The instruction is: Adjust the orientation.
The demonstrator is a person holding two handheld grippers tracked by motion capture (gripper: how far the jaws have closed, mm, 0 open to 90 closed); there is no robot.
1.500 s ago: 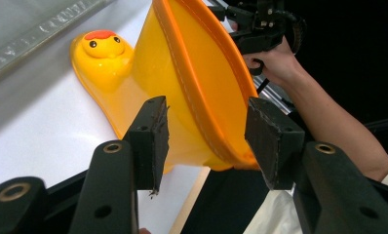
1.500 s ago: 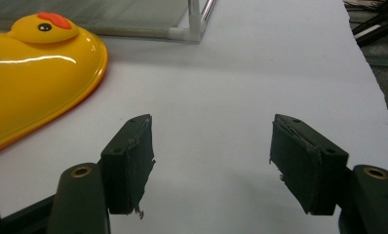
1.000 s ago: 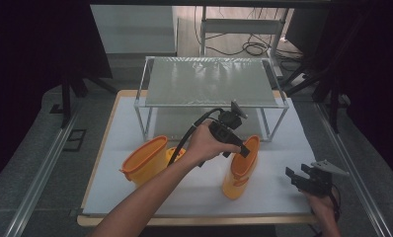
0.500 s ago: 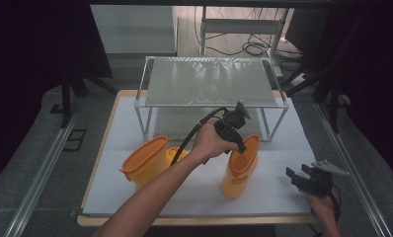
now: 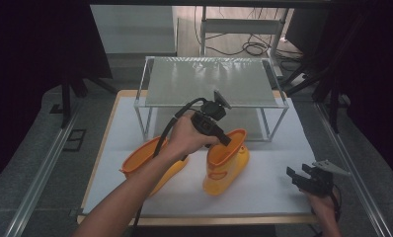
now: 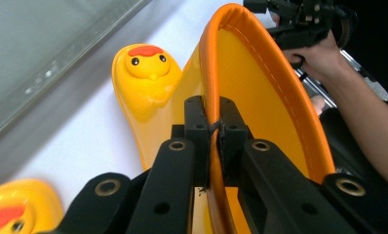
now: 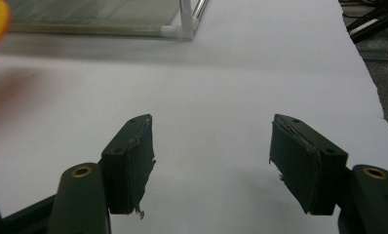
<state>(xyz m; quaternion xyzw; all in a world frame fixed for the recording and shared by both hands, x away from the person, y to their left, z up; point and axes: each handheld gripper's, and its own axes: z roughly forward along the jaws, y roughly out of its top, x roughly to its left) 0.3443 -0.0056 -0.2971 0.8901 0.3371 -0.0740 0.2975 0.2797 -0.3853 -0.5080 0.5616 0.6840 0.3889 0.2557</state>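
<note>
At the boot (image 5: 226,160) rim, my left tool (image 6: 213,131) clamps the orange edge; I should lift straight, right tool (image 7: 211,161) released.

White sheet over a wood-edged table (image 5: 116,101) — pale, evenly lit from above. At its far half stands a low rack (image 5: 212,81): white tube legs, a ribbed translucent top, shadow pooled beneath. Grey carpeted floor (image 5: 31,163) on both sides, crossed by metal rails (image 5: 41,170) running toward the back. Black curtains (image 5: 31,44) close off left and right — very dark there. Behind the rack, a lit strip of floor with a metal frame (image 5: 244,24) and loose black cables (image 5: 249,48).
</note>
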